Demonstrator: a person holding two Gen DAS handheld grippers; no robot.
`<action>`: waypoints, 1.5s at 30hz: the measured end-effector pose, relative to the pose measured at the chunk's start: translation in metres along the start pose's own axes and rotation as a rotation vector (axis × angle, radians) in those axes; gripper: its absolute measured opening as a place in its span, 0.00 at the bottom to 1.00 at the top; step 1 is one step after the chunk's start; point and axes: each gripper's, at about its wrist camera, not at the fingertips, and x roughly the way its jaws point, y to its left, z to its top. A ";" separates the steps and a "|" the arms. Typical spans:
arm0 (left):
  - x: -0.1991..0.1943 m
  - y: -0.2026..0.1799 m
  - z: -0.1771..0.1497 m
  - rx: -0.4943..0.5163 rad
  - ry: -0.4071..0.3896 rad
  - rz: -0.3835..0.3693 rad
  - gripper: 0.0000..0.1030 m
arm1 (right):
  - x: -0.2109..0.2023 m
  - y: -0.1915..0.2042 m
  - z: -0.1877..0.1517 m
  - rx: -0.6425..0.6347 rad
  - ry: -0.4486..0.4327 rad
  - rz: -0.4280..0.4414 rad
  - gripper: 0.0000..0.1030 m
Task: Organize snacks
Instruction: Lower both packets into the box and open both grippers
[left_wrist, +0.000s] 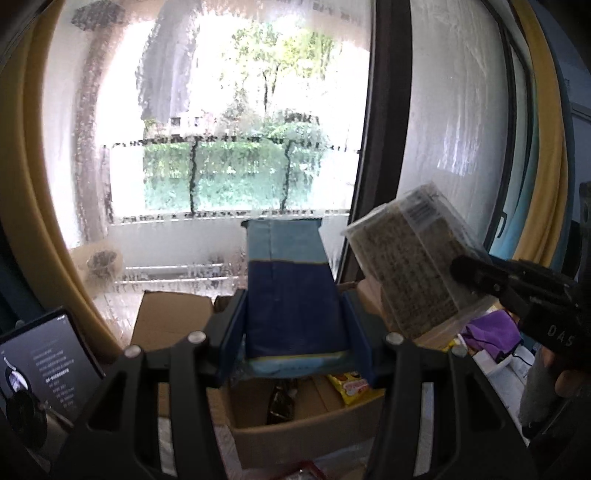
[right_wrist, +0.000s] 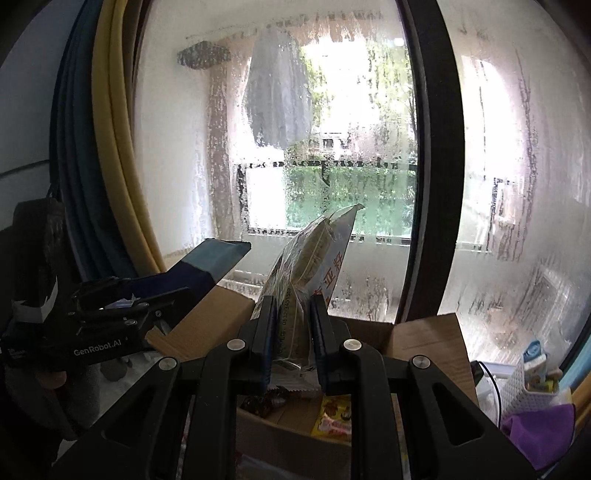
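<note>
Fogged window (left_wrist: 240, 129), tablet (left_wrist: 40, 369), purple cloth (right_wrist: 543, 432), perhaps a white basket (right_wrist: 532, 387)

Two snack packs held up above an open box of snacks

The dark blue rectangular snack pack (left_wrist: 291, 295) with a paler blue far end is gripped by its two long sides and points away, toward the window, raised above the open brown cardboard box (left_wrist: 295, 432). The clear plastic pack of greyish-brown seeded snack (left_wrist: 410, 266), with a barcode label near its top corner, is tilted and held up just to the right of the blue pack; in the right wrist view it (right_wrist: 314, 266) stands nearly upright, with red characters on it. Inside the box lie a yellow snack bag with red print (right_wrist: 332, 417) and a dark brown wrapped snack (right_wrist: 266, 402).
</note>
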 end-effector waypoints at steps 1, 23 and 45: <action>0.005 0.002 0.002 -0.015 0.010 -0.010 0.51 | 0.004 -0.001 0.001 0.001 0.002 0.001 0.19; 0.157 -0.004 -0.035 -0.061 0.342 -0.045 0.51 | 0.143 -0.060 -0.019 0.051 0.235 -0.055 0.20; 0.141 -0.013 -0.041 -0.053 0.392 0.002 0.65 | 0.124 -0.061 -0.044 0.093 0.273 -0.080 0.31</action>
